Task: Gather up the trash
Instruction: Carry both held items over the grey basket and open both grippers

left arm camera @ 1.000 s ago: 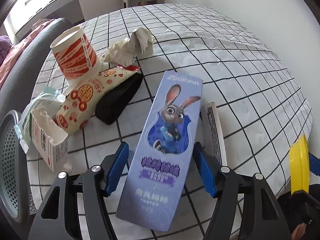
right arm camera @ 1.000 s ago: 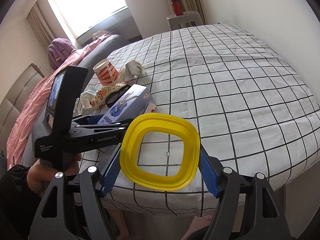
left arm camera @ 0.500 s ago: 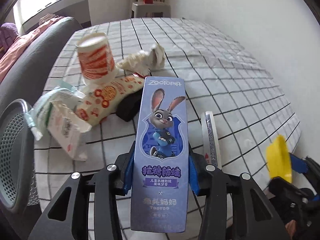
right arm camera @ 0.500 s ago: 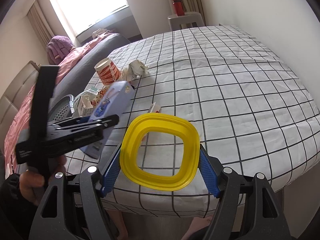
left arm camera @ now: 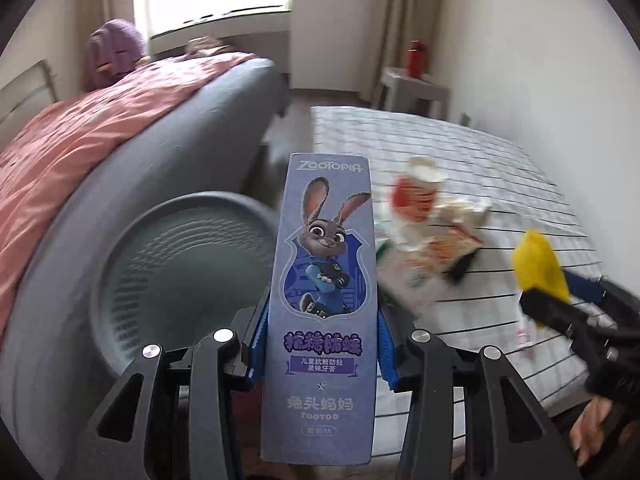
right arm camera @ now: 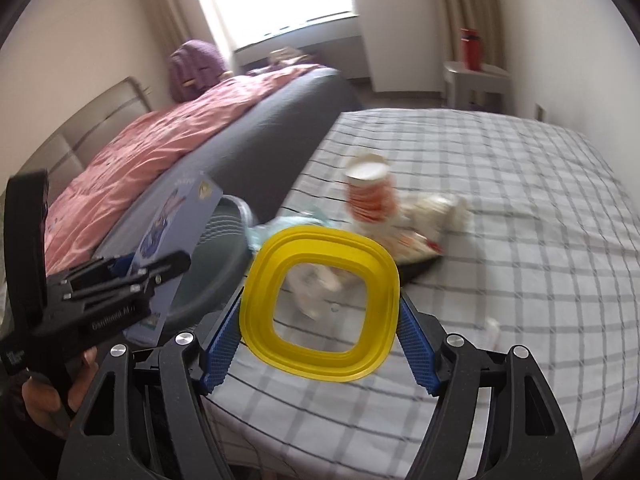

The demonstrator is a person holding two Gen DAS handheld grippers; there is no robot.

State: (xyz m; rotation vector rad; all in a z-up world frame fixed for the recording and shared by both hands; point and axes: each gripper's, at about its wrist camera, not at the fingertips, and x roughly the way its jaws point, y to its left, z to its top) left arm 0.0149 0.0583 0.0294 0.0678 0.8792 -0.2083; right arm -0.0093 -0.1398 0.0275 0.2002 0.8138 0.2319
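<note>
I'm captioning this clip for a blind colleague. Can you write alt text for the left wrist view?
The left gripper holds a purple Zootopia toothpaste box upright in its jaws, over a grey mesh bin beside a bed. At right, blurred trash lies on a checked sheet.

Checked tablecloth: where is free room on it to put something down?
The checked tablecloth is bare right of and beyond the paper cup. It is crowded around that cup: crumpled paper and wrappers lie close together, toward the grey bin.
</note>
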